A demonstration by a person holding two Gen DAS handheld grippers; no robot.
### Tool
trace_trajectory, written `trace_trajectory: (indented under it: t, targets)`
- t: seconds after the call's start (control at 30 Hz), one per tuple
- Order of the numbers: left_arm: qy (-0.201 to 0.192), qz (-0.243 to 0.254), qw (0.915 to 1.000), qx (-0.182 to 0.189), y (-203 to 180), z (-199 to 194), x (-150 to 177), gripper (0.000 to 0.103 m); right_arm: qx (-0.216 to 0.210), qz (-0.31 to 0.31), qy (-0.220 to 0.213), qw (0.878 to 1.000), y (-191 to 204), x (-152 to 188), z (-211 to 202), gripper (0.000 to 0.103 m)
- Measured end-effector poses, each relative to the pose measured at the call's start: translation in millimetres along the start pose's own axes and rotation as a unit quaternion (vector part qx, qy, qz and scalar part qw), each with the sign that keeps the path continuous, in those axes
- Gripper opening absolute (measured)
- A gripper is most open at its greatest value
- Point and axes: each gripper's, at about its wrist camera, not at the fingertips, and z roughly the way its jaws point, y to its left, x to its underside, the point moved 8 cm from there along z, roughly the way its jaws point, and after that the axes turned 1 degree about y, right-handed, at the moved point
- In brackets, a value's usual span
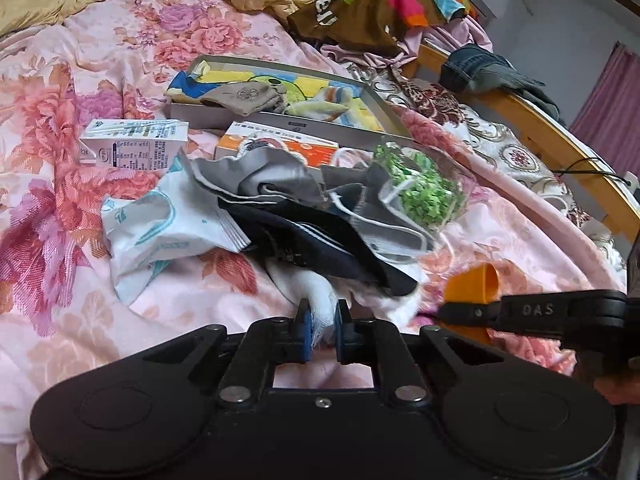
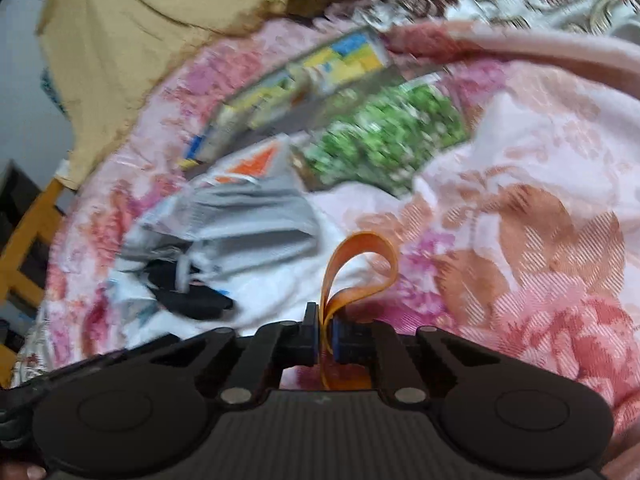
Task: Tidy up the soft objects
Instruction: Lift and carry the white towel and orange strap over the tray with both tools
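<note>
White cloth (image 1: 322, 304) lying at near edge of sock pile (image 1: 320, 216) on bed (image 1: 80, 120); left gripper (image 1: 323, 330) fingers pinching it tight. Right gripper (image 2: 325, 338) fingers clamping orange band (image 2: 360, 264) loop. Risk: lifting cloth is likely dragging tangled dark socks along, scattering pile.

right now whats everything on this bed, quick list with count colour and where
floral quilt: one, pink, covers the bed
tray: one, grey, centre back, holds a cartoon cloth and a tan sock
carton: one, white, left of the pile
orange box: one, orange and white, before the tray
wrapper: one, white and teal, left front
face masks: several, grey, centre pile
dark garment: one, navy, centre
green bag: one, clear, right of the pile
left claw: shut on white cloth
right claw: shut on orange band
</note>
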Motion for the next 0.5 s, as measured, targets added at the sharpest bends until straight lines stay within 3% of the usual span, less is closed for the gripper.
trace_trajectory:
  t: [0.23,0.5]
  targets:
    - [-0.003,0.02,0.9998,0.004,-22,-21,-5,0.01,-0.056,-0.017,-0.057,0.997,16,-10,-22,0.006]
    - [-0.03,0.031,0.999,0.014,-47,-52,-23,0.01,-0.101,-0.056,-0.134,0.984,38,-19,-54,0.006]
